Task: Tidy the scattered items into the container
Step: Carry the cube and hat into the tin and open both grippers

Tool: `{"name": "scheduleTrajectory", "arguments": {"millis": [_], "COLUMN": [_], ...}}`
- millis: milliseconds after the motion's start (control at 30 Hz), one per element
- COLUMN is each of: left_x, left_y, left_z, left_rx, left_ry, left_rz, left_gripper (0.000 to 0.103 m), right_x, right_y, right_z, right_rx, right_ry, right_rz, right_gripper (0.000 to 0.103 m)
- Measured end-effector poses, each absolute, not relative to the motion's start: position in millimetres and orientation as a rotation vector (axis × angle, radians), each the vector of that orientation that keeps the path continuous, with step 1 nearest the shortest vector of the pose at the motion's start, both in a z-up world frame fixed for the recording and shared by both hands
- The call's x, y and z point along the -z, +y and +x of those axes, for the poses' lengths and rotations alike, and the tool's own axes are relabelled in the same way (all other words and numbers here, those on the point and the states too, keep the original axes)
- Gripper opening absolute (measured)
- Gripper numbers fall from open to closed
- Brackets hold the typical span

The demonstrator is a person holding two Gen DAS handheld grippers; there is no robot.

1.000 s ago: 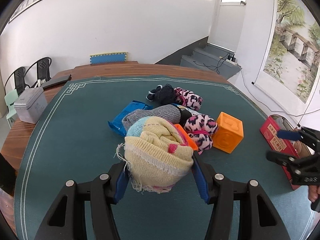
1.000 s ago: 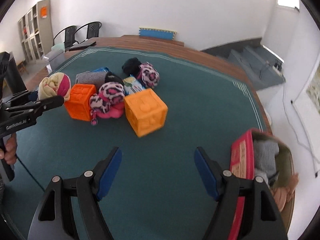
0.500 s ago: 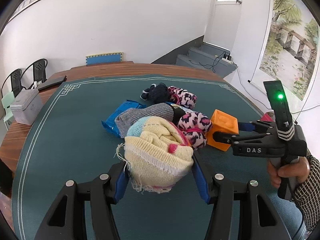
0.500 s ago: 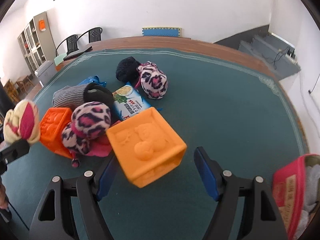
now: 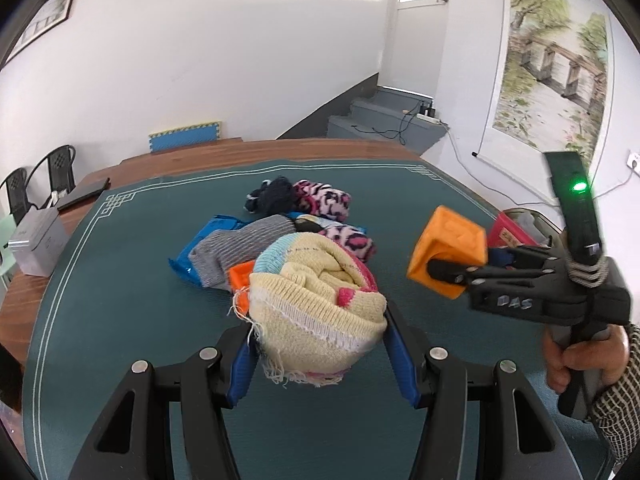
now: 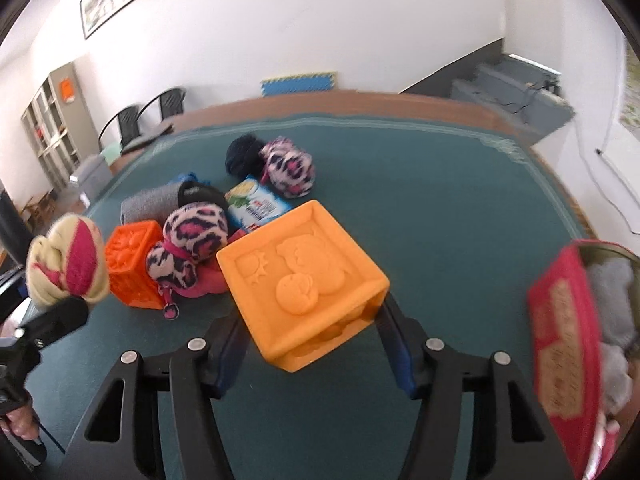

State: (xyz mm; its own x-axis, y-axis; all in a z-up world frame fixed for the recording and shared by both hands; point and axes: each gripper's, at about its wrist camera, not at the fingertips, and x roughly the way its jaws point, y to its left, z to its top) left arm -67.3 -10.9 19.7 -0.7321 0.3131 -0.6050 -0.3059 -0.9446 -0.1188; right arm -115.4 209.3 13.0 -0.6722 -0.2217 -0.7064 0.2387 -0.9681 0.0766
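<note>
With the left gripper (image 5: 318, 346) clamped on the rolled cream knit sock (image 5: 316, 304), the right gripper (image 6: 310, 354), closing on the orange cube (image 6: 304, 288) above the counter (image 6: 440, 216), should grip squarely before carrying it to the red container (image 6: 560, 352).

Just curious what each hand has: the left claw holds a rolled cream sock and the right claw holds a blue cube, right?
Not quite: the cube between the right claw's closing jaws is orange, not blue, as the right wrist view shows. The rest stands: the left claw holds the rolled cream sock.
</note>
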Motion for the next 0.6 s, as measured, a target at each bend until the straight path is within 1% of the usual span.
{"name": "scheduleTrajectory", "arguments": {"millis": [100,200,367,600], "left_x": [-20.9,-22.4,-27.2,-30.2], "left_y": [-4.3,2.4,12.2,53.1], "left_z": [-62.7,-58.4,-52.8,-47.3], "left_rx": [-2.638,-2.625,-2.617,-2.531], "left_ry": [0.001,0.019,0.042,0.074], "left_rz": [-0.914,-0.903,-0.884,-0.905], "left_gripper": [0.059,0.059,0.059,0.059], "right_x": [-27.1,-40.8,-64.0,-77.3], "right_y": [223.6,237.6,295.3,389.4], "right_z": [-94.6,-69.9,-19.7,22.6], "right_rx": [2.728,2.832,3.036,3.243], "right_ry": [-0.016,-0.022,-0.112,-0.22], "right_rz": [1.062,0.994,0.896,0.92], "right_gripper": [0.064,0.064,0.064,0.065]}}
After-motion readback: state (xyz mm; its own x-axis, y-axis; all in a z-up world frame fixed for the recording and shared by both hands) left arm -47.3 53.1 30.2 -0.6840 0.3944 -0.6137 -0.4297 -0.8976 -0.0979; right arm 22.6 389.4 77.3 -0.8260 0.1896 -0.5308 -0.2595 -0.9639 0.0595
